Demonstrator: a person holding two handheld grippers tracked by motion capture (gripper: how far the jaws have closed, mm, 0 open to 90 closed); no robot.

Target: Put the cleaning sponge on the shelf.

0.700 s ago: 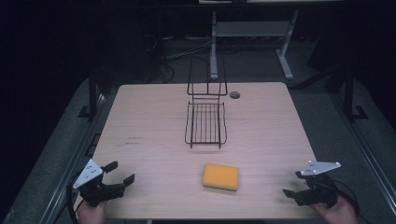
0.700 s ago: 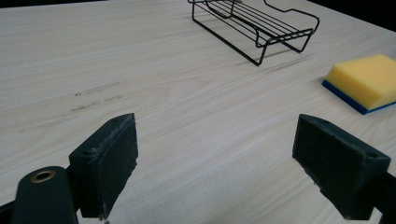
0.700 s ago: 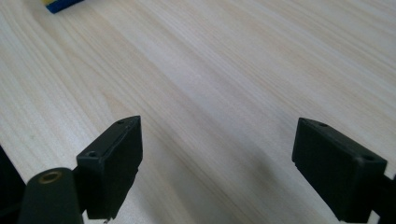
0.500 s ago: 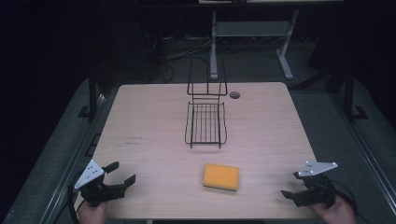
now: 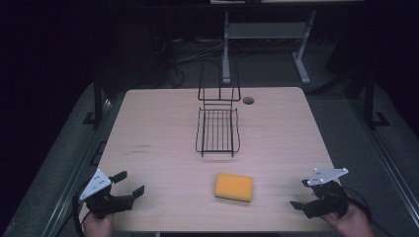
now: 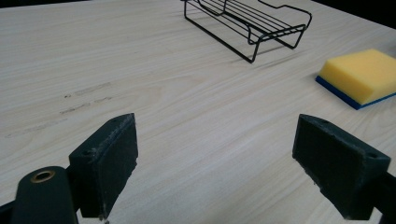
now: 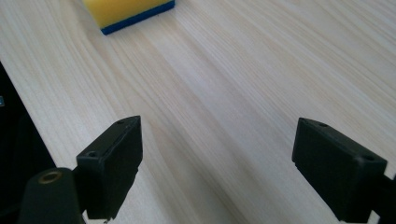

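2 handheld grippers rest at the near edge of a pale wooden table [image 5: 148, 123], both spread wide and empty. The left gripper [image 5: 127, 187] and right gripper [image 5: 298, 195] flank a yellow sponge [image 5: 233, 186], which lies flat between them, just in front of a black wire rack [image 5: 217, 131].

A lab or test room, by the look of it. A plain pale wood-grain table [image 5: 163, 128] stands alone under bright light, with darkness all round. Cables [image 5: 183, 57] trail across the grey floor at upper centre, beside a white metal stand [image 5: 232, 34]. Black frame posts [image 5: 99, 94] flank the table.
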